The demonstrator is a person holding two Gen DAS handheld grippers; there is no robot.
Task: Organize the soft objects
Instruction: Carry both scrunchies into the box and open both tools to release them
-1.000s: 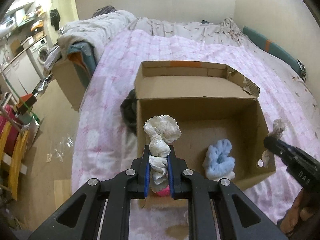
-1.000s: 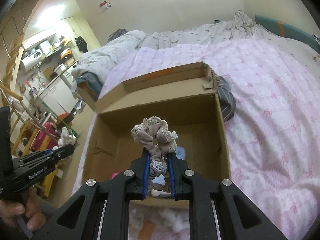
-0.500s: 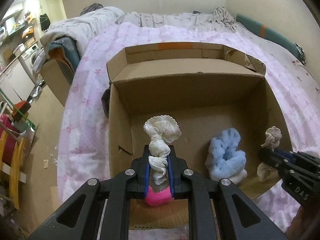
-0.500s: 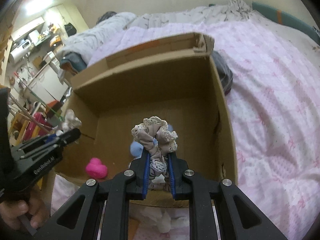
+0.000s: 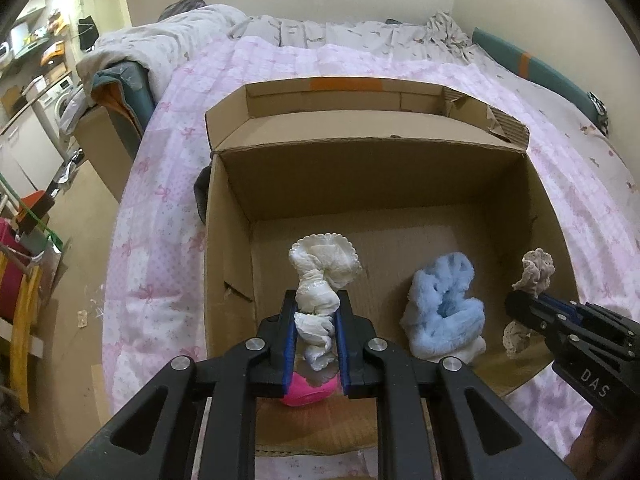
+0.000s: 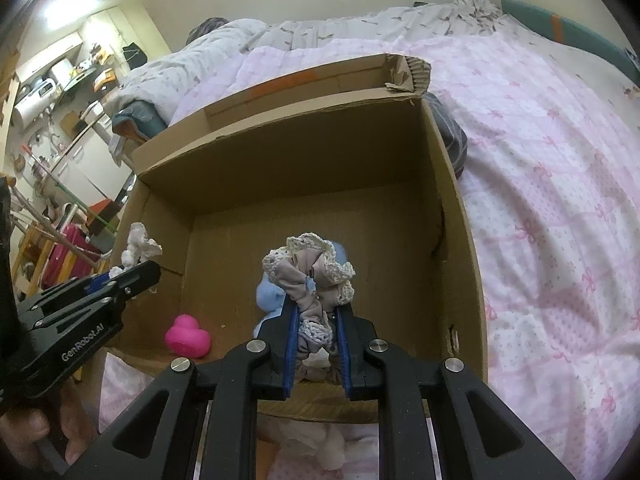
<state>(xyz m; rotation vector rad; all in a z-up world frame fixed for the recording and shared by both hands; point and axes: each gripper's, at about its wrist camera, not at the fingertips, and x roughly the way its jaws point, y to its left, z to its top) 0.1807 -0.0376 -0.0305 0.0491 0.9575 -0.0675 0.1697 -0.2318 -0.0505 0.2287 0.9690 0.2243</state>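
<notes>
Both tongs, left (image 5: 316, 332) and right (image 6: 317, 334), lowered from above the cardboard box (image 5: 224, 240) rim into its interior.

Cardboard box (image 5: 372, 184): matt, rough corrugated paper. White scrunchie (image 5: 320, 280): crinkled cloth in left tool (image 5: 316, 340). Blue scrunchie (image 5: 444, 312): fluffy plush. Pink toy (image 6: 188, 336): smooth. Quilt (image 6: 560, 200): matt cotton.

3 scrunchies (image 5: 323, 276), 1 box (image 5: 400, 184), 1 pink toy (image 6: 188, 336)
</notes>
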